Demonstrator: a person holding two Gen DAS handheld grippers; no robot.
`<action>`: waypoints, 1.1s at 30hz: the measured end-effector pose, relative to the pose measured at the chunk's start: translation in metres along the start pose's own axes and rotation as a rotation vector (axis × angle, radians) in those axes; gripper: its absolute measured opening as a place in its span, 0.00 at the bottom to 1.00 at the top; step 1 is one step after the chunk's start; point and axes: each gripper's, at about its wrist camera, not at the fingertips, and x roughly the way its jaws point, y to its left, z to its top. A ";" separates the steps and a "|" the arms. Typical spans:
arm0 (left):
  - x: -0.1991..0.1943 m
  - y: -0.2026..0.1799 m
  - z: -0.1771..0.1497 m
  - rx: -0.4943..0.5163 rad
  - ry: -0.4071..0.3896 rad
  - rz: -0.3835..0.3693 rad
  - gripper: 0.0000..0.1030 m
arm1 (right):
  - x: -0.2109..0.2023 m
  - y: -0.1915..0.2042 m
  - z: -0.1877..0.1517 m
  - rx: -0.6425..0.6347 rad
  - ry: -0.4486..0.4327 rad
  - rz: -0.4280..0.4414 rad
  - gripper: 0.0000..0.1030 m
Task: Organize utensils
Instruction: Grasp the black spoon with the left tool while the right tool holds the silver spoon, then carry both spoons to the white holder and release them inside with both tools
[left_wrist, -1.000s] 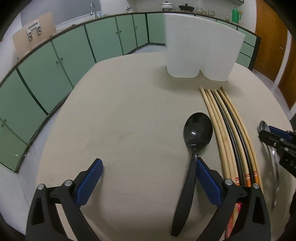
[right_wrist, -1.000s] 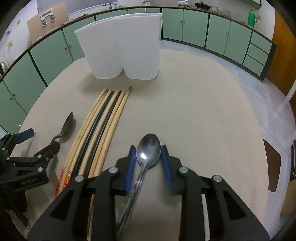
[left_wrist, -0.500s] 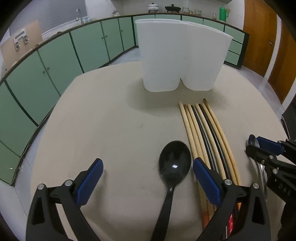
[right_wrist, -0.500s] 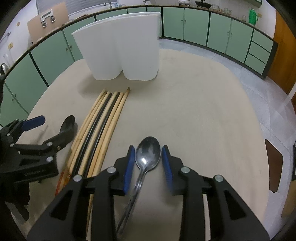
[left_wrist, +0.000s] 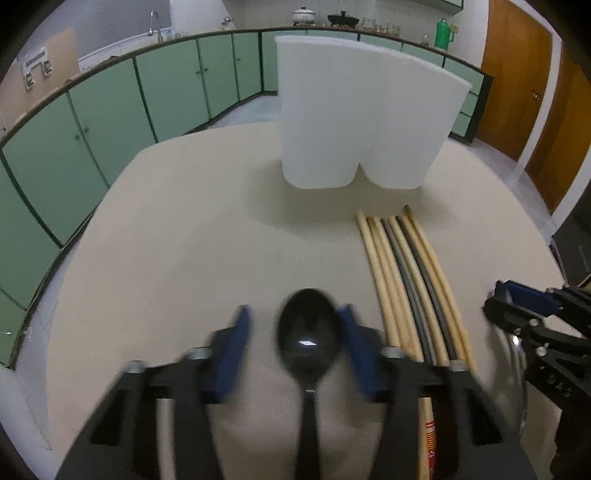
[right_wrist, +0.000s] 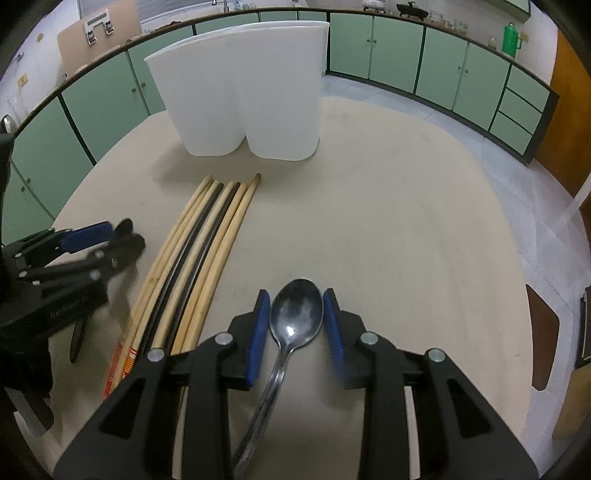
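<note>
The black spoon (left_wrist: 308, 339) lies on the beige table (left_wrist: 177, 258), bowl toward twelve o'clock and handle running to six in the left wrist view. The left gripper (left_wrist: 293, 332) stands over it with its blue pads (left_wrist: 231, 354) on either side of the bowl. Its jaws have just been closing with the spoon's bowl between them; the right pad sits against the bowl's edge at three o'clock, while a strip of table shows between the bowl and the left pad at nine o'clock, so the pads do not yet pinch it. The picture is blurred there.

The metal spoon (right_wrist: 295, 317) lies in the same way in the right wrist view, bowl at twelve, handle trailing to six. The right gripper (right_wrist: 296, 321) has its pads (right_wrist: 256, 332) close on both sides of the bowl, narrowly spread; whether they press on the steel or only flank it I cannot tell.

Between the two spoons lies a row of chopsticks (right_wrist: 207, 251), wooden and black ones side by side, touching one another, tips toward twelve o'clock. From the right wrist they sit at ten o'clock of the metal spoon; from the left wrist, at two o'clock of the black spoon.

Beyond the chopstick tips, at twelve o'clock, stands a white two-lobed holder (left_wrist: 365, 125), upright on the table and apart from the chopsticks. Green cabinets (left_wrist: 110, 110) ring the room behind.
</note>
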 end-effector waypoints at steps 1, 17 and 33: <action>-0.001 0.001 0.000 -0.008 0.000 -0.019 0.34 | 0.000 0.000 0.001 0.002 -0.002 0.003 0.27; -0.112 0.017 0.023 -0.088 -0.453 -0.064 0.33 | -0.109 -0.021 0.030 0.035 -0.402 0.106 0.27; -0.113 0.017 0.178 -0.141 -0.713 -0.145 0.33 | -0.161 -0.059 0.170 0.037 -0.606 0.144 0.27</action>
